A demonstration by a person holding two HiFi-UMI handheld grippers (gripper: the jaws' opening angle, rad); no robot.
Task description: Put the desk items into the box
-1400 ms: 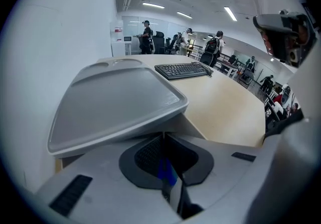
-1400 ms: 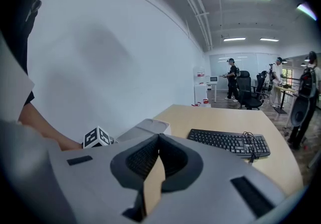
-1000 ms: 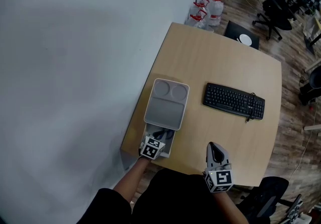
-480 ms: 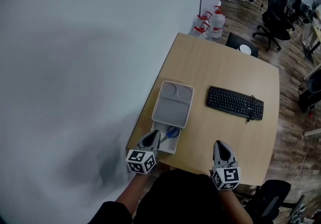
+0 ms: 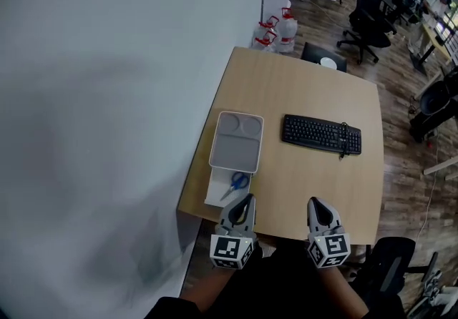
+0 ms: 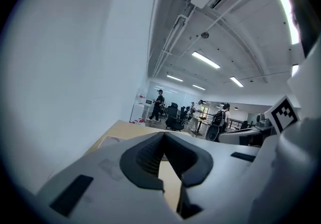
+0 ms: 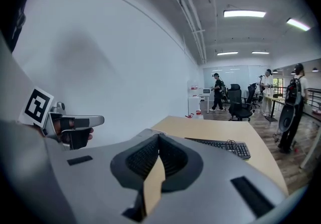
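Box [image 5: 213, 194] at the left edge of the desk [image 5: 300, 182], its far part covered by a grey lid [image 5: 236, 146] and its near, open end holding blue-handled scissors [image 5: 235, 183]. The left gripper [image 5: 245, 202] hovers at the near desk edge just short of that open end, jaws pressed together on nothing; the right gripper [image 5: 315, 203], likewise closed and empty, hangs well to the right. The box's long axis runs away from the person, so the lid lies straight ahead of the left gripper, the nearer of the two. A keyboard [image 5: 320, 135] lies crosswise beyond the right gripper, and looks too long for the box.
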